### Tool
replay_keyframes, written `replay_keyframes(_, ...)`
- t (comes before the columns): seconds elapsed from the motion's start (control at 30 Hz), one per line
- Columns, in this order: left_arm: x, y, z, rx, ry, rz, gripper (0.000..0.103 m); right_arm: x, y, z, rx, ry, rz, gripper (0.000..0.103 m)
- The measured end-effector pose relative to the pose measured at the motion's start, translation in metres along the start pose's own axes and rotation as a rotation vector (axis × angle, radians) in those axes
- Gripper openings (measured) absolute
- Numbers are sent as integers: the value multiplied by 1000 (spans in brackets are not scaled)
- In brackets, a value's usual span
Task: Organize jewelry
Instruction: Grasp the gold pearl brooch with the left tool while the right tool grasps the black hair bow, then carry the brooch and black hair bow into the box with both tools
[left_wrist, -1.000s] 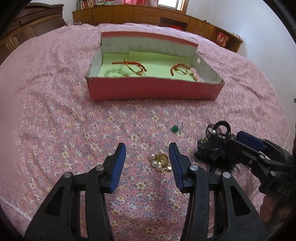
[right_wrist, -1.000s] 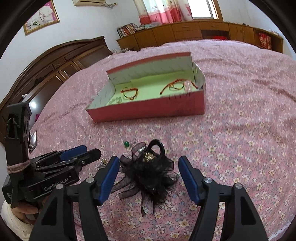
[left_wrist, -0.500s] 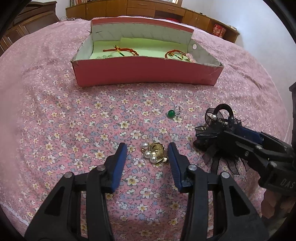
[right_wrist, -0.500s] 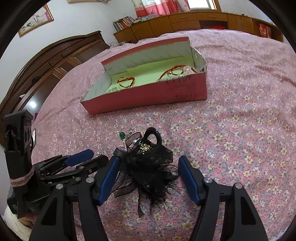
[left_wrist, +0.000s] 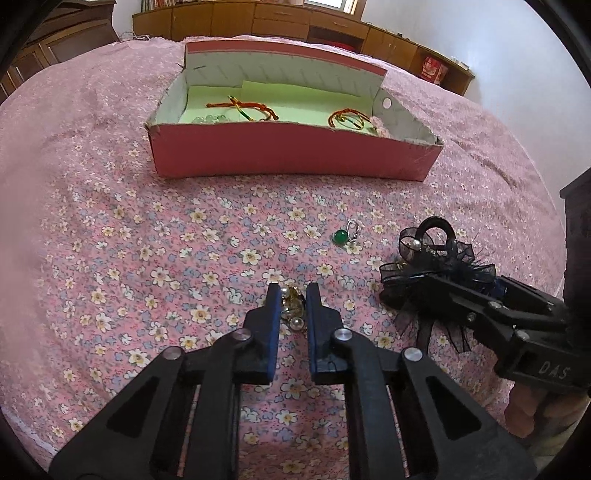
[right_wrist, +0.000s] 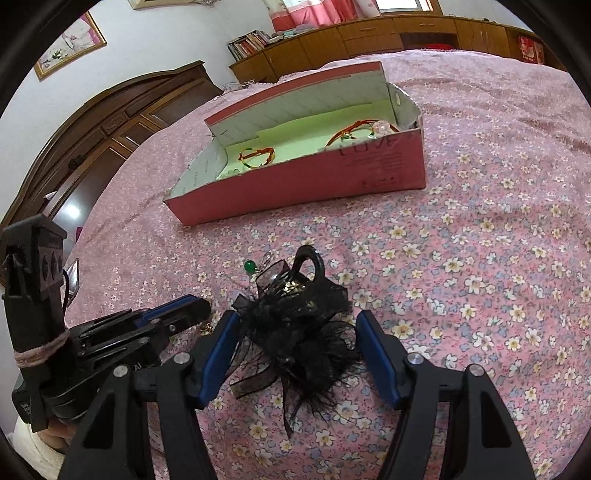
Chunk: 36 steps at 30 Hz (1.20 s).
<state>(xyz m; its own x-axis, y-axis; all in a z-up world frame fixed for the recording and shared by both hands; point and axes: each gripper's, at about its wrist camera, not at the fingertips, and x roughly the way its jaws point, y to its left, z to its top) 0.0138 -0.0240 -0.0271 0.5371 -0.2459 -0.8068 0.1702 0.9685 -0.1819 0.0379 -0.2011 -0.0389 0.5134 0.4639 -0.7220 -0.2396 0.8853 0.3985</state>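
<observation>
- Left gripper (left_wrist: 292, 295) is low on the bed (left_wrist: 110, 229), its jaws clenched on a gold-and-pearl brooch (left_wrist: 291, 308); pearls show between and just below the blue pads
- Right gripper (right_wrist: 295, 343) has its jaws released, wide apart, one on each side of a black hair bow (right_wrist: 299, 325) that lies on the bed between them; whether either pad touches it I cannot tell
- A green bead charm (left_wrist: 341, 236) lies on the bed between the brooch and the box (left_wrist: 295, 151), just beside the bow
- The box sits farther back, open, and holds two red cord bracelets, one to the left (left_wrist: 243, 109), one to the right (left_wrist: 347, 118)
</observation>
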Motion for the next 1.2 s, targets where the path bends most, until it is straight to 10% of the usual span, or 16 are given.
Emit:
replay_keyframes(0.47,-19,10,6,-25,-44,12,5,-2,6,-2,-28,-28,48,30)
replay_keyframes(1.2,-61,9,29,-14,-217,59,5,-50,15,13,-97,-197,-6,25)
